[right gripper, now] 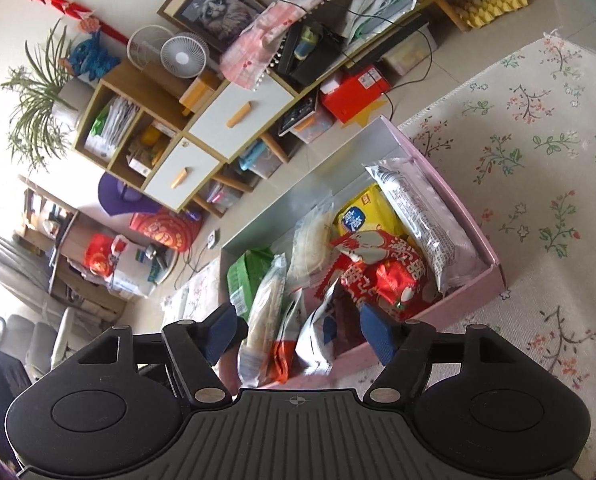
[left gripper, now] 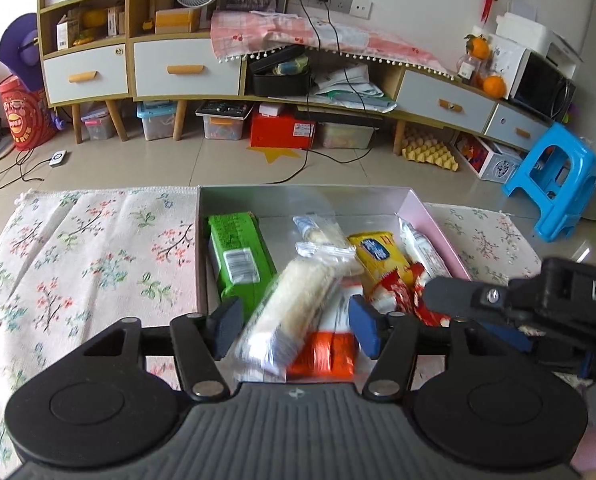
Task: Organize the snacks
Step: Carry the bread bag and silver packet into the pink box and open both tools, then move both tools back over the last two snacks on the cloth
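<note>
A pink box (left gripper: 437,224) lies on a floral cloth and holds several snacks: a green pack (left gripper: 238,256), a yellow pack (left gripper: 377,252), a red pack (left gripper: 401,292), and clear-wrapped pale bars. My left gripper (left gripper: 296,326) is open over the box's near edge; a clear-wrapped pale bar (left gripper: 294,308) and an orange-and-white pack (left gripper: 329,352) lie between its fingers, blurred. My right gripper (right gripper: 299,334) is open above the same near end, with the pale bar (right gripper: 264,320), the orange pack (right gripper: 280,360) and a silvery pack (right gripper: 317,340) between its fingers. The right gripper shows in the left wrist view (left gripper: 449,292) at the right.
The floral cloth (left gripper: 90,264) spreads to both sides of the box; in the right wrist view it (right gripper: 537,160) lies to the right. Beyond it are tiled floor, a long low cabinet (left gripper: 186,68) with storage boxes beneath, cables, and a blue stool (left gripper: 553,184).
</note>
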`<state>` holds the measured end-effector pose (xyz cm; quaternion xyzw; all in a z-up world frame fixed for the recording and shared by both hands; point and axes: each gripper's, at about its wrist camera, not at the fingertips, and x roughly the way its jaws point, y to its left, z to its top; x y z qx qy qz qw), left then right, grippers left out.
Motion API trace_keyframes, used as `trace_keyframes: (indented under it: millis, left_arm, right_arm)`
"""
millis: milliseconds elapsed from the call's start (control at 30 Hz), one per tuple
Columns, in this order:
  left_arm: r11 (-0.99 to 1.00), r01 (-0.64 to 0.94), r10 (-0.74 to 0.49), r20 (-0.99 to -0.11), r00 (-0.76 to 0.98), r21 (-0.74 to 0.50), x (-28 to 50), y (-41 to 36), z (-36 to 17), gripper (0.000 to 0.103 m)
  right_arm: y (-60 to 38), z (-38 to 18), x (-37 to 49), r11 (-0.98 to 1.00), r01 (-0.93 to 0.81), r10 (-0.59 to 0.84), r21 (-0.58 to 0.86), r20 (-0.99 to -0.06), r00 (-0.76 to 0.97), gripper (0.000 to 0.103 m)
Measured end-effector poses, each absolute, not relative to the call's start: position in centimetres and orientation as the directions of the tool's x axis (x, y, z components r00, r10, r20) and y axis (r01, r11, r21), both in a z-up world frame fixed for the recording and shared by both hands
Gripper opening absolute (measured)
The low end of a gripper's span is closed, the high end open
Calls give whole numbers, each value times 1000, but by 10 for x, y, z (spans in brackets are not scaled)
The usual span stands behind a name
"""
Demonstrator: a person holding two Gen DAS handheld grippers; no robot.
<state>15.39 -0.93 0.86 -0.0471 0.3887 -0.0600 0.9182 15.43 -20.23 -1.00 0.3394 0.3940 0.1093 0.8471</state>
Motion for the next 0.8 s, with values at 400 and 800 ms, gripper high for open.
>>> trace_keyframes:
  millis: [400,800]
  left_arm:
    - [986,18,-133,-732,668,-163,103,1,14,92]
    - [983,1,-140,-757,639,-181,65,-2,-7,102]
  right_arm:
    - [-204,17,112,843,35,390,536,-655,647,86]
    - [-203,19,73,943,-4,259,333,-725,638,92]
